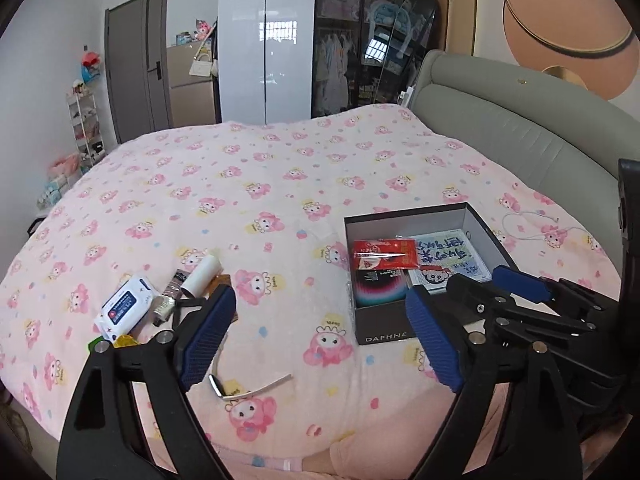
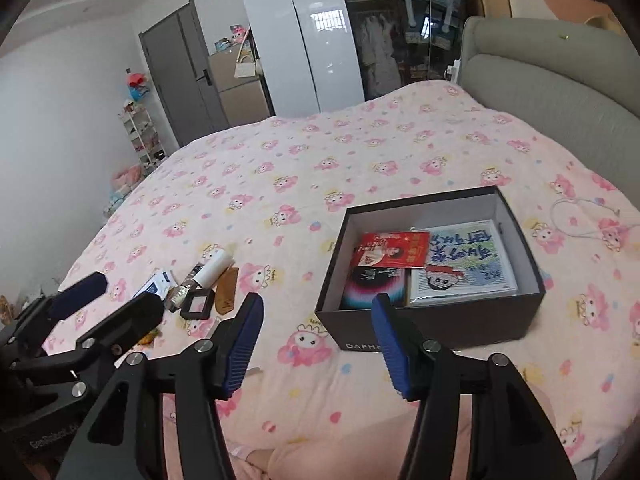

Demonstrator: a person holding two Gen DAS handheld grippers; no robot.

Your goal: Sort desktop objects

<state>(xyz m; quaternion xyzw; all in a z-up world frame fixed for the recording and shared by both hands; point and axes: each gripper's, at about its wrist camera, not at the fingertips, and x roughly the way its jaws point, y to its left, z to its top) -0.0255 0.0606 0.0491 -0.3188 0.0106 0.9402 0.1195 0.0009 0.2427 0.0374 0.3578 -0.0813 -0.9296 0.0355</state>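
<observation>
A: Bedspread (image 1: 288, 184) fills your left wrist view, pink with cartoon prints. Your left gripper (image 1: 320, 336) hangs over it with both blue pads spread wide and nothing between them.

B: And the loose things?

A: Left of that gripper's left finger, in a small heap: a wipes pack (image 1: 124, 307), a white tube (image 1: 201, 277), and a small bottle (image 1: 164, 308) I can't read. The finger cuts off the heap's near side, so a dark square frame and something brown only peek out. Just below the same pad lies a thin curved band (image 1: 248, 390), partly behind it.

B: The box?

A: The black box (image 1: 380, 330) sits just ahead of your right finger, open, with a red packet (image 1: 382, 254) and a blue-scribbled card (image 1: 452, 256) inside. Your right gripper (image 1: 508, 286) crosses its near right corner and hides it.

B: Now your right wrist view.

A: Your right gripper (image 2: 318, 344) is also parted wide and empty, its right pad overlapping the box's (image 2: 532, 256) front wall and cutting off the printed lettering. Left of its left pad you see the compact (image 2: 198, 304) and wooden comb (image 2: 227, 290) plainly, touching. Your left gripper (image 2: 108, 300) covers the wipes pack's near end. A white cable (image 2: 580, 216) lies far right, well apart from the box.
</observation>
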